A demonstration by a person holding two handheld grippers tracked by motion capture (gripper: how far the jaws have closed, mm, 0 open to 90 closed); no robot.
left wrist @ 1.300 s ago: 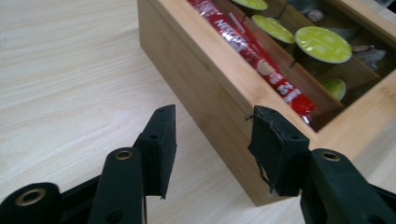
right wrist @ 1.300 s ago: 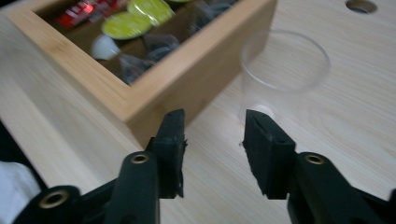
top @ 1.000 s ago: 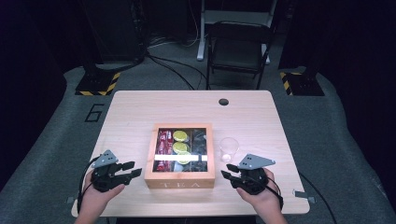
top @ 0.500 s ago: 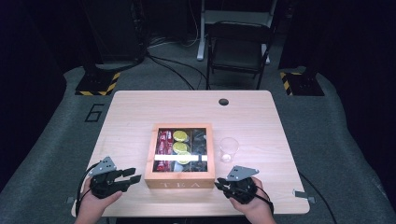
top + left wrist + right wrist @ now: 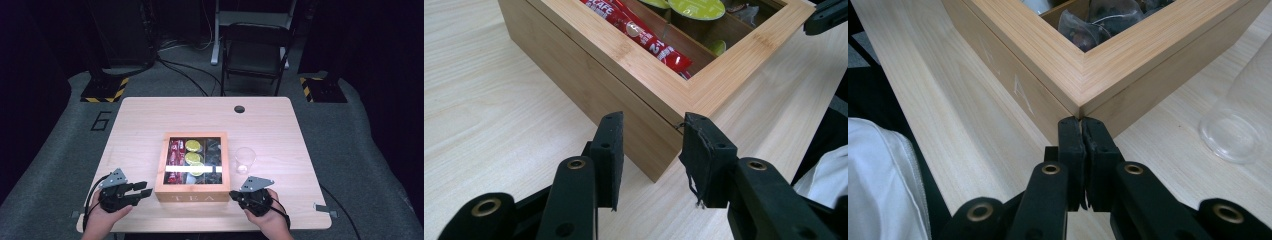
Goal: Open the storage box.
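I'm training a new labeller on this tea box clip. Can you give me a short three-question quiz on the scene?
1. True or false: the lid of the wooden box is shut.
2. What stands on the table just right of the box? A) a clear cup B) a spoon C) a kettle
3. Fill in: in the right gripper view, the pads of the right gripper are pressed ____.

Key
1. True; the framed window lid lies flat on the box.
2. A, the clear cup.
3. Together, with nothing between them, at the box's near corner.
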